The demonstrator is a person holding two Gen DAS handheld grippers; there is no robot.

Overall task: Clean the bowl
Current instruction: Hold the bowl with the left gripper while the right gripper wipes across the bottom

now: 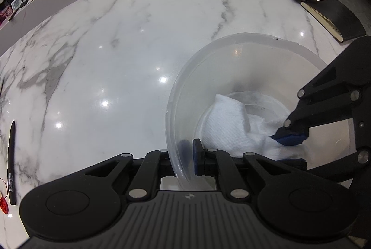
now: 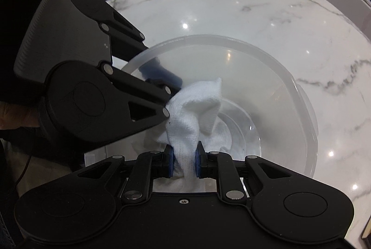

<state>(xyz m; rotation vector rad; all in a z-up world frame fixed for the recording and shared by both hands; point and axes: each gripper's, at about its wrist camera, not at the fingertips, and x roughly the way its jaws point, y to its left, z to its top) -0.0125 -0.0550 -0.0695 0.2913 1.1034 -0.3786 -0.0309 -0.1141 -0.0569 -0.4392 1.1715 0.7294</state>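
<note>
Left wrist view: left gripper (image 1: 188, 159) clamps shut on the near rim of the bowl (image 1: 231, 59), right of centre on the table (image 1: 116, 40); hold firm. Right wrist view: right gripper (image 2: 183, 164) pinches the cloth (image 2: 197, 110); press it against the bowl's floor and wipe in circles.

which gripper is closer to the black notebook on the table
Right. The right gripper holds the cloth inside the bowl, on the side toward the notebook. The left gripper clamps the bowl's opposite, near wall.

Marble counter (image 1: 129, 45) open leftward — notebook (image 1: 334, 19) blocks far right.
</note>
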